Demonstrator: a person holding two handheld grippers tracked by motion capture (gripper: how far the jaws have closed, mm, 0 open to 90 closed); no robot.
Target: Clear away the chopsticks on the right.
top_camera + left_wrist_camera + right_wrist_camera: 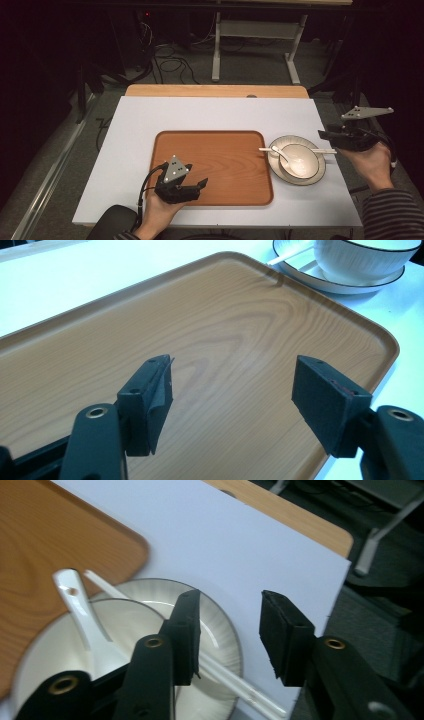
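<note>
Over at the right side of the white tabletop (150,120), the right tool (327,136) hovers at the right edge of the plate (317,172), its jaws partly parted with nothing pressed between them; in the right gripper view the white chopsticks (235,685) pass just below the jaws and are not gripped. The bowl (299,161) sits on the plate, just right of the wooden tray (210,165), and a white spoon (281,154) rests in the bowl with its handle leaning over the left rim. The chopsticks lie across the far part of the plate and bowl, one end reaching toward the tray, the other pointing at the right tool. The left tool (197,186) is held low over the near left part of the tray, jaws wide apart and empty, with bare wood grain between them in the left gripper view. The tray carries nothing on it.
</note>
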